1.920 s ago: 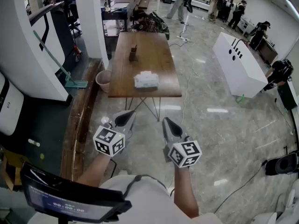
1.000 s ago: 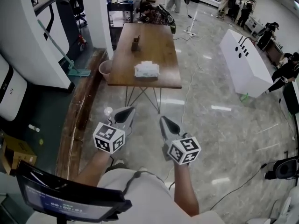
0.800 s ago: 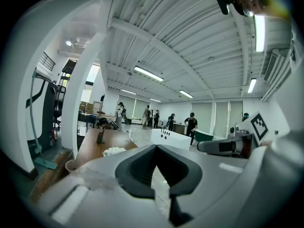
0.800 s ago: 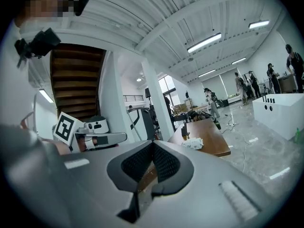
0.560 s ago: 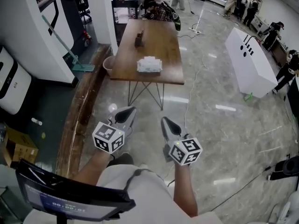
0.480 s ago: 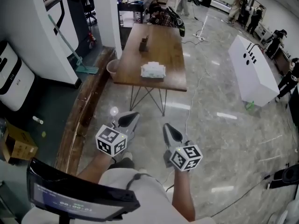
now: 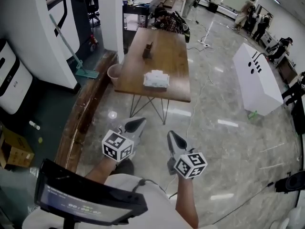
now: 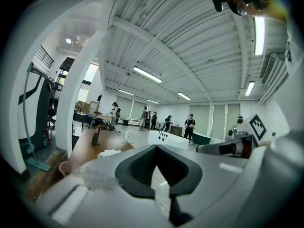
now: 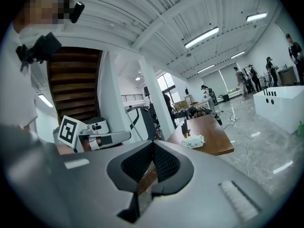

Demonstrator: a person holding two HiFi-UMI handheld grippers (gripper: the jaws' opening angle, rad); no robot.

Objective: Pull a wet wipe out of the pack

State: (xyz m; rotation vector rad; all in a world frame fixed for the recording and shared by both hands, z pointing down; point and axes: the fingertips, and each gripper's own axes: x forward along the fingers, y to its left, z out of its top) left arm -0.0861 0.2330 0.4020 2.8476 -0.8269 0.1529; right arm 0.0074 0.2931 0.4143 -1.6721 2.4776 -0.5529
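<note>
Two grippers, left gripper and right gripper, stay pressed together and empty, as before. One wipe pack lies unmoved near the bench's near edge, at twelve o'clock, well apart from both. One pink bucket stands at the bench's nine o'clock. Open marble floor lies between.

Your left gripper and right gripper point toward 12 o'clock, jaws together, above the marble floor. Wipe pack on wooden table at 12, well apart from both. Pink bucket at 11. White cabinet at 2.
</note>
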